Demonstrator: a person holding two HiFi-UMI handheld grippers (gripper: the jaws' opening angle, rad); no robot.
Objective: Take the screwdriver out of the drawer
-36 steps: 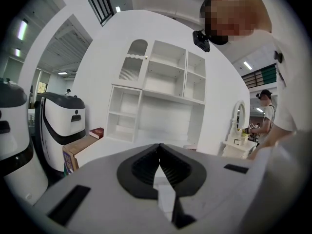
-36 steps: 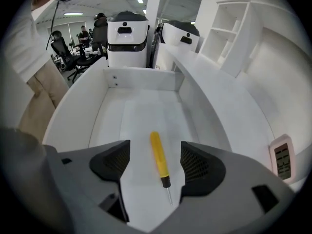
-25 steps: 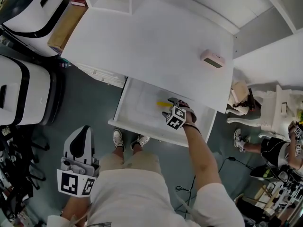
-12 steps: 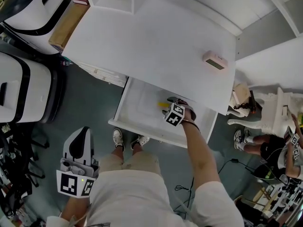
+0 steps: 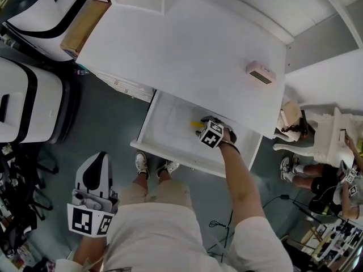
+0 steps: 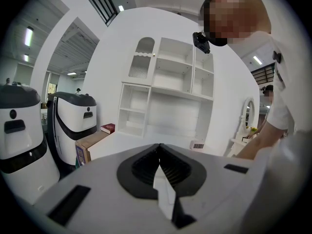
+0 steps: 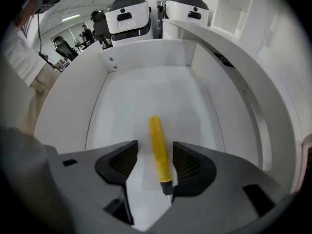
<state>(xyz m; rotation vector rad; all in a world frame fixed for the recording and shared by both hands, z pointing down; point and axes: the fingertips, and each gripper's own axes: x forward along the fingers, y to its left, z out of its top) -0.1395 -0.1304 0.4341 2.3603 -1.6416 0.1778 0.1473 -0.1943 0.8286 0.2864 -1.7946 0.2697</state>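
Observation:
The yellow-handled screwdriver (image 7: 158,147) lies on the floor of the open white drawer (image 7: 146,91), its metal tip pointing toward the camera. My right gripper (image 7: 155,162) points steeply down over it, and its jaws are closing with the handle between them. A gap still shows at the left pad. In the head view the right gripper (image 5: 205,126) is inside the drawer (image 5: 170,154), and only the screwdriver's (image 5: 196,124) yellow end shows. My left gripper (image 5: 97,157) hangs low at the left, away from the drawer, shut on nothing (image 6: 159,147).
The drawer sits under a white desk (image 5: 187,55) that carries a small pink device (image 5: 260,72). White robot units (image 5: 28,106) and a cardboard box (image 5: 82,27) stand at the left. A seated person (image 5: 317,180) is at the right. My shoes (image 5: 153,166) are just before the drawer front.
The right gripper has stayed over the screwdriver in the drawer with hardly any shift. The left gripper has not moved.

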